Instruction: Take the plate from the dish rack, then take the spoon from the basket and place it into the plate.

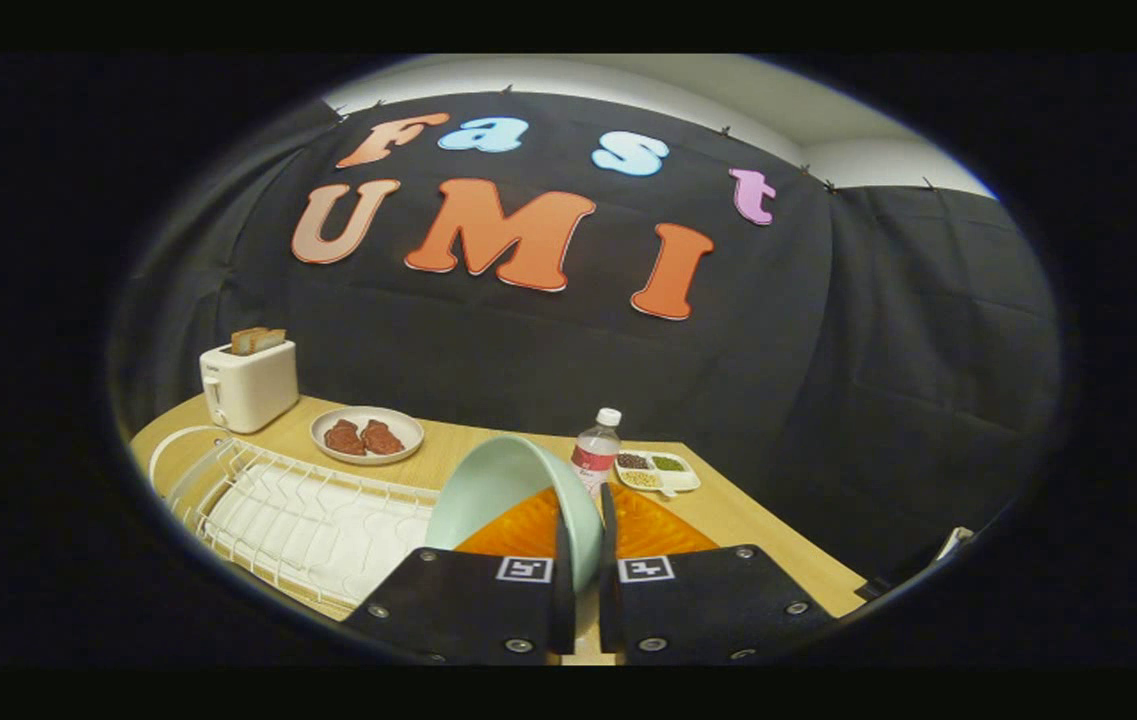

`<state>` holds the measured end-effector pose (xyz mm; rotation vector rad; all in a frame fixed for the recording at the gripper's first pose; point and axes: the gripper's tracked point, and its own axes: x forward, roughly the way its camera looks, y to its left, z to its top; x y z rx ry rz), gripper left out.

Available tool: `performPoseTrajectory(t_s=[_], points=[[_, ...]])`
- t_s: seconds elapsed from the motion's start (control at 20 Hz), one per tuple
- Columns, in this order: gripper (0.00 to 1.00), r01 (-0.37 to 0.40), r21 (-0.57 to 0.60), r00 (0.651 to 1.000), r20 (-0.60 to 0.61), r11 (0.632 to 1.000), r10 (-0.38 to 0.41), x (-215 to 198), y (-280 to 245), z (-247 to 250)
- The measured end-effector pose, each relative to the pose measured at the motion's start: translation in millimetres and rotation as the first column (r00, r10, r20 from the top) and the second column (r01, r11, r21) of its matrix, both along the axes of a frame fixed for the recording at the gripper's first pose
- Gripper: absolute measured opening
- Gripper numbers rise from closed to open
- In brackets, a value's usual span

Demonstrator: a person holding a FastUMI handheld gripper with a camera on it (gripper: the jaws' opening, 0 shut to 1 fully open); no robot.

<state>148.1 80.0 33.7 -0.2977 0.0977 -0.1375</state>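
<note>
Claw (580,560) fingers clamped on tilted pale-green plate (503,490) beside dish rack (308,520)

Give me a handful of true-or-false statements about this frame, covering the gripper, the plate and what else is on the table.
1. The gripper is shut on the rim of the pale green plate. True.
2. The plate lies flat in the dish rack. False: it is held up on edge between the fingers, beside the rack.
3. The toaster has bread slices sticking out of its top. True.
4. The water bottle lies on its side. False: it stands upright, cap on, beyond the fingers.
5. The small round plate next to the toaster has nothing on it. False: it holds two reddish-brown pieces.
6. A divided tray holding small dark, green and pale items sits just beside the bottle. True.
</note>
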Motion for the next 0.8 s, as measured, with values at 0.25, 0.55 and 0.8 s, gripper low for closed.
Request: performPoseTrajectory(t_s=[0.25, 0.55, 0.8], points=[[0.10, -0.082, 0.120, 0.996, -0.012, 0.989, 0.084, -40, 5, 1], [0.10, -0.139, 0.262, 0.988, -0.030, 0.955, 0.152, -94, -3, -13], [0.09, -0.171, 0.352, 0.976, -0.066, 0.920, 0.207, -130, -6, -44]])
